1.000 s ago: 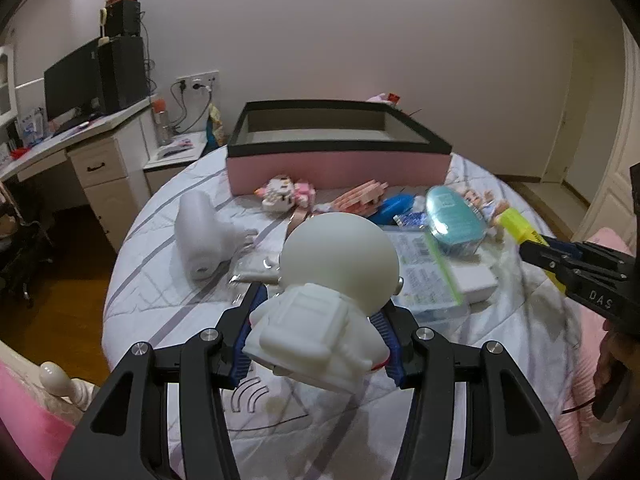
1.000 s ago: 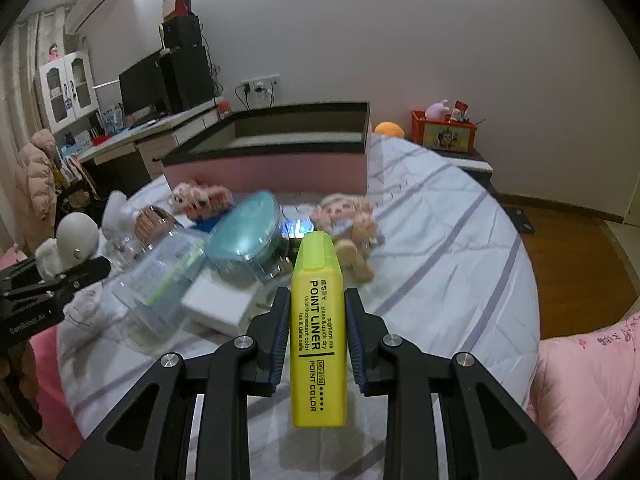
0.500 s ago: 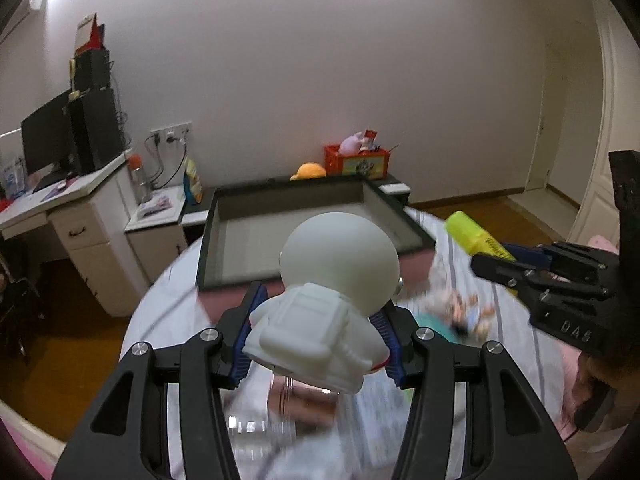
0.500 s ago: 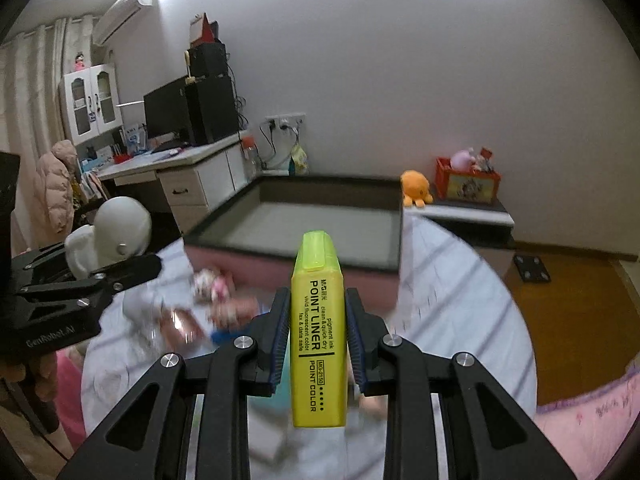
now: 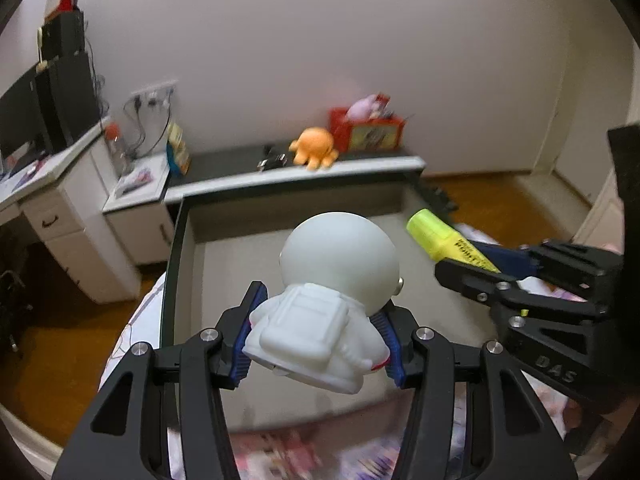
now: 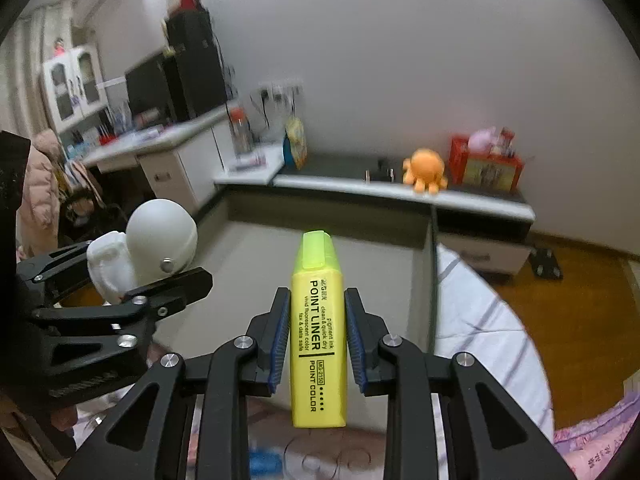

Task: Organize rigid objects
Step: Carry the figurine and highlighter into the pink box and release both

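My left gripper (image 5: 318, 338) is clamped on the white astronaut figure (image 5: 334, 288). Both blue pads press against its body from either side, jaws roughly half spread to fit the torso. The figure's round helmet points away from the camera and its backpack faces the lens. From the right wrist view the same gripper (image 6: 132, 280) comes in from the left edge with the figure (image 6: 148, 244) in its jaws; a small metal stud shows on the side of the helmet.

My right gripper (image 6: 318, 334) pinches the yellow highlighter (image 6: 318, 332), jaws nearly together, blue pads flat against its two narrow sides. The marker stands lengthwise along the fingers, cap end forward, black "POINT LINER" print facing up. In the left wrist view the right gripper (image 5: 476, 256) enters from the right with the highlighter (image 5: 448, 242) sticking out toward upper left.

Both held items hang above the open box (image 5: 176, 248), a shallow tray with dark rim and grey-beige floor (image 6: 248, 272). The figure sits over the box's middle; the highlighter over its right half, near the right wall. Neither item touches the box.

The box rests on a bed with a striped white cover (image 6: 476, 320). Background is motion-blurred. An orange plush octopus (image 5: 316, 151) sits on a low shelf behind the box.
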{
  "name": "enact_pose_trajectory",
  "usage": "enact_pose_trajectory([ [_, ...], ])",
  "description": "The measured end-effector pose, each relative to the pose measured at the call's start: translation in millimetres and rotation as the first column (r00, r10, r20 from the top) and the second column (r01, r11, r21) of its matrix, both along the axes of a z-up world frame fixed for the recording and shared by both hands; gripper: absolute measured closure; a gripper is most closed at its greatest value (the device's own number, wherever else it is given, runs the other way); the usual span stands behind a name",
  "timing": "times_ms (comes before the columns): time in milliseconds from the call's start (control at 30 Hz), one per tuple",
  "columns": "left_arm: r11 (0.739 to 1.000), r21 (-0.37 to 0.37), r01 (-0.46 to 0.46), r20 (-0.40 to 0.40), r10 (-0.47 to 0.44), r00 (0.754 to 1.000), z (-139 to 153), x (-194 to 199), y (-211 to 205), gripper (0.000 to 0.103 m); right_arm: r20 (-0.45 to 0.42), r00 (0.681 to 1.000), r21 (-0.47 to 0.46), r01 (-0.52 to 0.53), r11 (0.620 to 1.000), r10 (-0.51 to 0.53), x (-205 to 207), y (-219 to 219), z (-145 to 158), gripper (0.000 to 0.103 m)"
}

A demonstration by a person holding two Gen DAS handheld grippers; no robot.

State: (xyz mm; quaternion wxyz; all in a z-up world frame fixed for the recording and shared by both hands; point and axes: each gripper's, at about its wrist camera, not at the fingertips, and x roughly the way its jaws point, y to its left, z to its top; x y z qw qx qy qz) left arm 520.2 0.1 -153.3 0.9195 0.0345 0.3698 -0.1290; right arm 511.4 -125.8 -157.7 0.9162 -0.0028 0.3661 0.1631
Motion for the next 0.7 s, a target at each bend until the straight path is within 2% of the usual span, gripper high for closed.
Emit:
enact_pose_trajectory([
  [100, 1.0, 0.015, -0.02, -0.072, 0.021, 0.997, -23.1, 23.5, 3.9, 0.05, -0.079, 0.997, -0.004, -0.01, 1.0, 0.01, 26.1, 8.8, -21.6, 0.076],
  [267, 0.997, 0.077, -0.02, -0.13, 0.03, 0.991, -45.3, 34.4, 2.5, 0.05, -0.139, 0.99, -0.042, -0.022, 0.999, 0.016, 40.2, 19.1, -40.3, 0.076],
  [500, 0.994, 0.104, -0.042, -0.135, 0.056, 0.989, -52.0, 41.2, 6.2, 0.045, -0.174, 0.985, -0.031, -0.003, 1.0, -0.003, 47.3, 19.2, -49.3, 0.076],
  [600, 0.99, 0.123, -0.063, -0.12, 0.078, 0.99, -53.5, 40.0, 8.6, 0.031, -0.169, 0.986, -0.029, 0.003, 1.0, -0.008, 47.7, 15.8, -48.3, 0.075],
  [667, 0.991, 0.11, -0.075, -0.105, 0.087, 0.991, -50.3, 36.0, 13.7, 0.018, -0.164, 0.986, -0.041, 0.026, 0.999, -0.032, 43.5, 13.4, -45.9, 0.075],
  [700, 0.992, 0.1, -0.079, -0.096, 0.089, 0.991, -47.5, 35.0, 16.8, 0.017, -0.158, 0.987, -0.04, 0.028, 0.999, -0.034, 40.7, 12.0, -43.8, 0.07],
])
